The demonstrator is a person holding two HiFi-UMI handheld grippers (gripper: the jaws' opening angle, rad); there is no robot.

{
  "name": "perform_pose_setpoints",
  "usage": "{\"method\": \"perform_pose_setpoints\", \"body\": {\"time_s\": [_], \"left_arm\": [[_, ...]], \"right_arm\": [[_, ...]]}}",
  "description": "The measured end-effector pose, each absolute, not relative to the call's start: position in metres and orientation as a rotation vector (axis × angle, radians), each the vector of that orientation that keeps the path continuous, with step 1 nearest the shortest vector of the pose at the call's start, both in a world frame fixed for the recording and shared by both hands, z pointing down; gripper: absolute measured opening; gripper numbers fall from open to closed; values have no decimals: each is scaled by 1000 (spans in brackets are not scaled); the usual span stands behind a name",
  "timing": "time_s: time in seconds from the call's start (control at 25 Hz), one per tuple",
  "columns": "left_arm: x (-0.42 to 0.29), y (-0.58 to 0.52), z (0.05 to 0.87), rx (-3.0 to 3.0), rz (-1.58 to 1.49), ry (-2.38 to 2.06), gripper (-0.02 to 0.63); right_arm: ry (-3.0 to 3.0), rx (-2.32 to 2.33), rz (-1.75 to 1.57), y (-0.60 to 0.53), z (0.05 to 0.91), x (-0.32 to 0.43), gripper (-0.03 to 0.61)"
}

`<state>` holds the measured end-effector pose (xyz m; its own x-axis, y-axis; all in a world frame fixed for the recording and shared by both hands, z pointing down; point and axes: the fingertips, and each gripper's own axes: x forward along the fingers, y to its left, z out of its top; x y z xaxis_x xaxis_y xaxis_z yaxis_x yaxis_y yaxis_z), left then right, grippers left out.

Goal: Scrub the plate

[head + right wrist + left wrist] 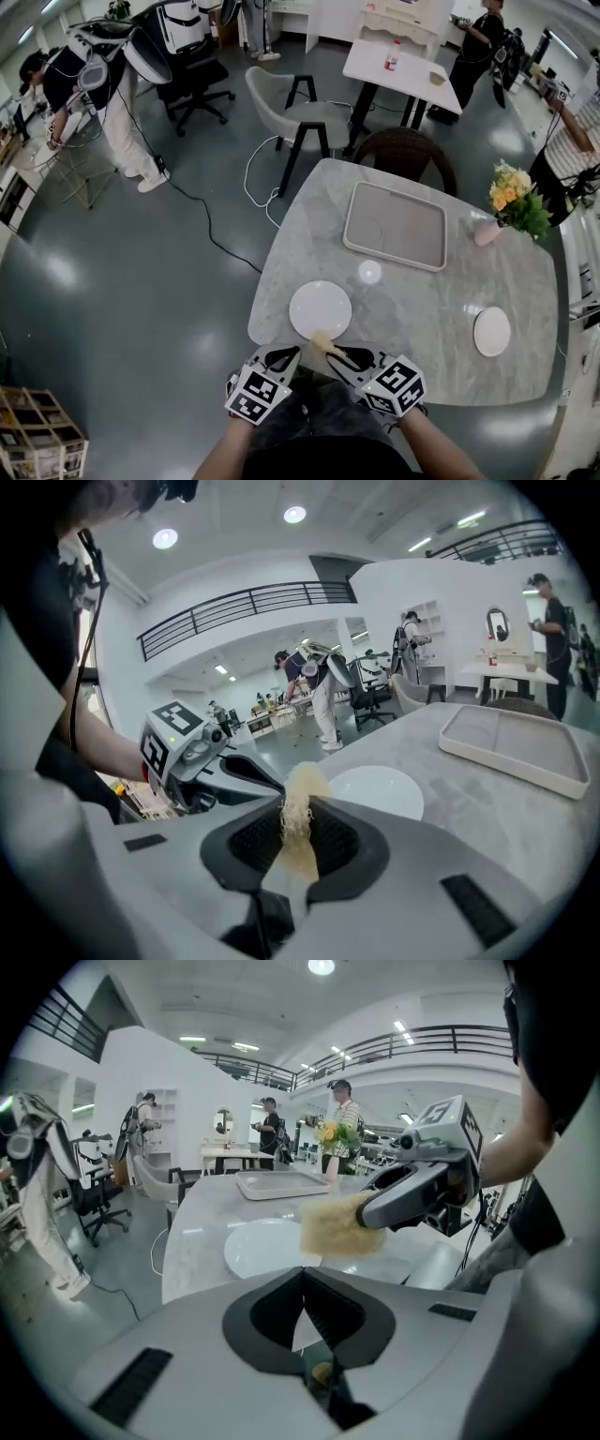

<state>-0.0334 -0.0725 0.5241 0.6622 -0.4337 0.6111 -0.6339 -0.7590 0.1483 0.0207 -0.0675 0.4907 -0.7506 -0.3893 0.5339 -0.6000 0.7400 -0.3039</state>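
- Right gripper [298, 819]: jaws clamped on a yellow fibrous sponge [300, 794], which sticks out past the tips.
- Left gripper [303, 1281]: jaws closed tip to tip with nothing between them.
- In the head view, the right gripper [337, 353] and left gripper [289, 353] sit side by side at the table's near edge, angled toward each other.
- The sponge [323, 341] lies over the near rim of the plate [320, 307]; I cannot tell whether it touches.
- The left gripper view shows the sponge [336, 1227] just right of the plate [262, 1246].
- The plate [380, 789] is white, round and flat on the marble table [422, 309], near its front left corner.
- Beyond it lies a tray [403, 230], with a small white disc [369, 272] between the two.
- A second small plate [492, 331] sits well to the right.
- Flowers [514, 199] stand at the far right edge.
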Motion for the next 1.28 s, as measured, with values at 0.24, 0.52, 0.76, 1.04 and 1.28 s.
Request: {"method": "perform_pose_setpoints", "body": {"time_s": [0.24, 0.52, 0.76, 1.04, 1.28], "left_arm": [[-37, -75, 502, 2619, 751, -954, 12], [-40, -102, 464, 2692, 578, -1113, 12], [-37, -114, 433, 2768, 504, -1159, 12], [-39, -132, 401, 2804, 372, -1279, 12], [-33, -136, 388, 2816, 301, -1289, 12]], "right_arm": [[-2530, 820, 641, -64, 482, 25, 69], [-2605, 958, 538, -76, 456, 30, 69], [-2661, 1117, 463, -88, 426, 29, 69], [-2729, 1181, 404, -98, 398, 32, 69], [-2728, 1170, 355, -98, 388, 31, 69]]}}
